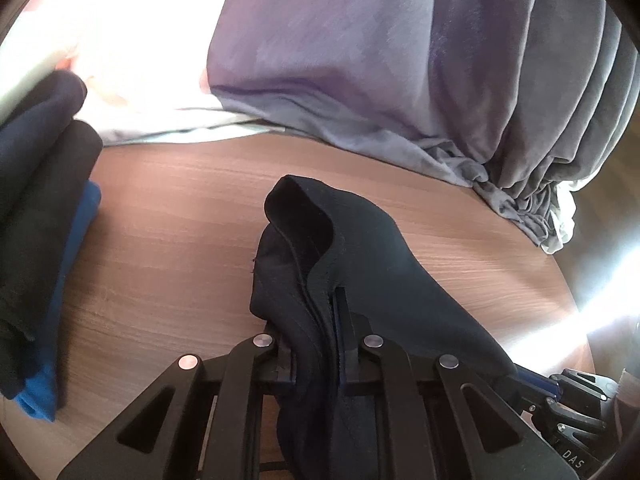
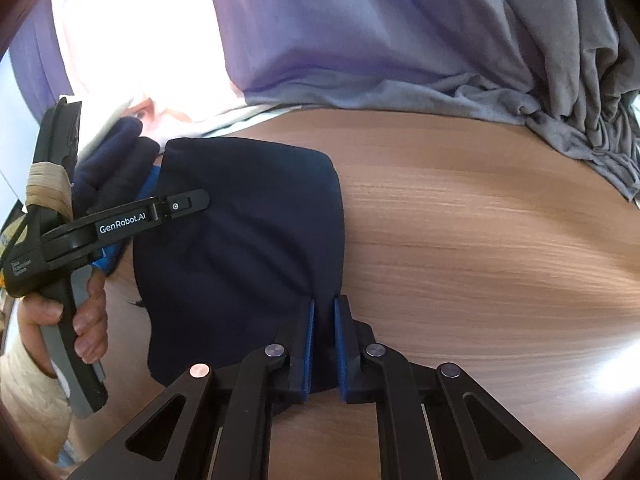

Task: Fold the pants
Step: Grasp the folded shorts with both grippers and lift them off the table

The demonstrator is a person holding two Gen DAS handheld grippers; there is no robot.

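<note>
Pants (image 2: 240, 240) clamped in both tongs (left (image 1: 334, 300), right (image 2: 323, 308)), folded clothes (image 1: 40, 216) left, curtain (image 1: 440, 80) behind.

left gripper (image 1: 316, 320) clamped (fingers seemingly buried in cloth) | right gripper (image 2: 324, 340) pinching

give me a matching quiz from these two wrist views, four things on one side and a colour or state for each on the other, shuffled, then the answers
Things:
1. pants
2. table
3. left gripper
4. curtain

Descriptions:
A. grey-purple, gathered in pleats at the table's far edge
B. dark navy, pinched by both grippers
C. brown wood grain, bare on the right side
D. shut on a bunched fold of fabric

Pairs: 1-B, 2-C, 3-D, 4-A

The right gripper also grips the pants, at an edge.
</note>
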